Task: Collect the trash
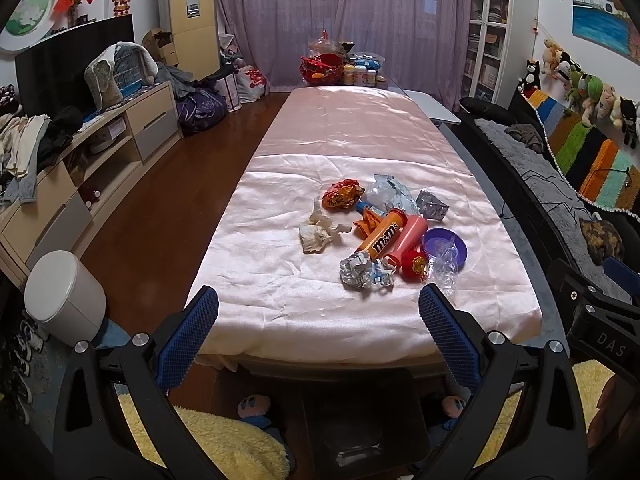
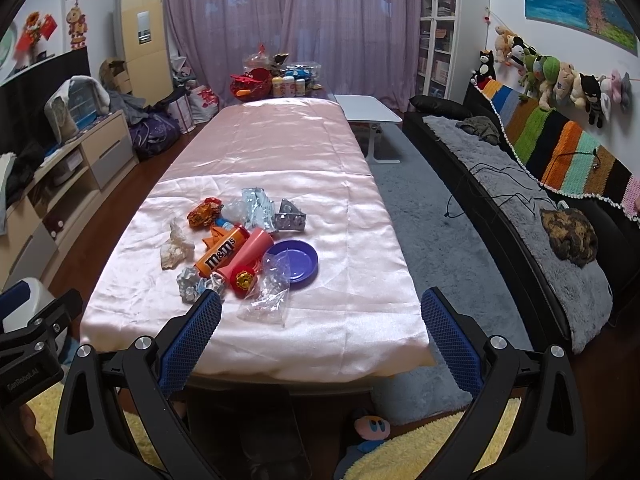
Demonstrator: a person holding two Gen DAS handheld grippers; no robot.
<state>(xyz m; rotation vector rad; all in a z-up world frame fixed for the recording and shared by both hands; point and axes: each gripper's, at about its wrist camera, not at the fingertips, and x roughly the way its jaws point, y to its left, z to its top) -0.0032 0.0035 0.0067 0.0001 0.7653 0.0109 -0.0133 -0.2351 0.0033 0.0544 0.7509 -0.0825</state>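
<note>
A pile of trash lies on the pink cloth of the long table [image 1: 280, 280]: an orange m&m's tube [image 1: 380, 240], a pink tube [image 1: 406, 238], a purple plastic lid [image 1: 442, 240], a crumpled tissue [image 1: 318, 230], a crumpled silver wrapper [image 1: 362, 272], a clear plastic bag [image 1: 442, 272] and an orange snack wrapper [image 1: 342, 194]. The pile also shows in the right wrist view, with the m&m's tube [image 2: 222, 256] and the clear bag [image 2: 268, 300]. My left gripper [image 1: 318, 308] is open and empty, held back from the table's near edge. My right gripper [image 2: 320, 308] is open and empty too.
A white lidded bin [image 1: 66, 296] stands on the floor at the left of the table. A TV cabinet [image 1: 100, 144] runs along the left wall. A black sofa with a grey throw [image 2: 520, 208] lines the right. Jars and a red basket [image 1: 324, 68] crowd the table's far end.
</note>
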